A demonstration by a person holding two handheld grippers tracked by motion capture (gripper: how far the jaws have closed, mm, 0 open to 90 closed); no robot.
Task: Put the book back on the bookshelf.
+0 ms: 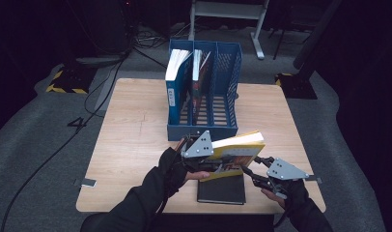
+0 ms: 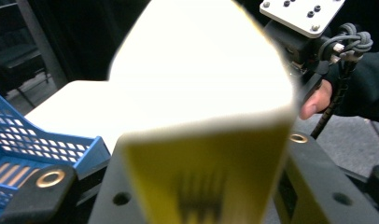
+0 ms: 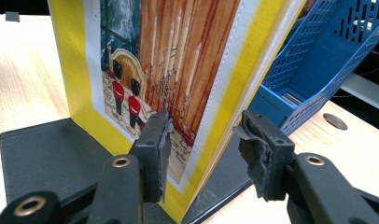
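- The yellow book [image 1: 235,150] is tilted up on one edge above a black book [image 1: 222,189] that lies flat on the table [image 1: 131,135], just ahead of both hands and short of the blue file rack [image 1: 203,96].
- In the left gripper view the yellow book's spine end [image 2: 201,177] fills the space between that gripper's two black jaws, which stand against it on either side; the left gripper [image 1: 203,159] appears to be gripping the book and carrying its weight.
- In the right gripper view the illustrated cover [image 3: 169,70] stands just in front of the right gripper [image 3: 204,140]. One pad [image 3: 155,144] sits at the cover face, the other [image 3: 257,149] hangs clear of the page side with a gap, so these jaws are parted and not clamping.
- The step in hand looks like standing the book upright so it can go into the rack, whose third slot [image 1: 228,92], farthest from the left gripper, is free; two books [image 1: 177,72] already fill the others.
- To do it well, the left grip should stay firm near the spine, so the pages do not fan open.
- The right gripper would best steady the far edge lightly or close squarely on cover and pages together.
- Lift clear of the black book before swinging towards the rack, and enter the slot spine down.
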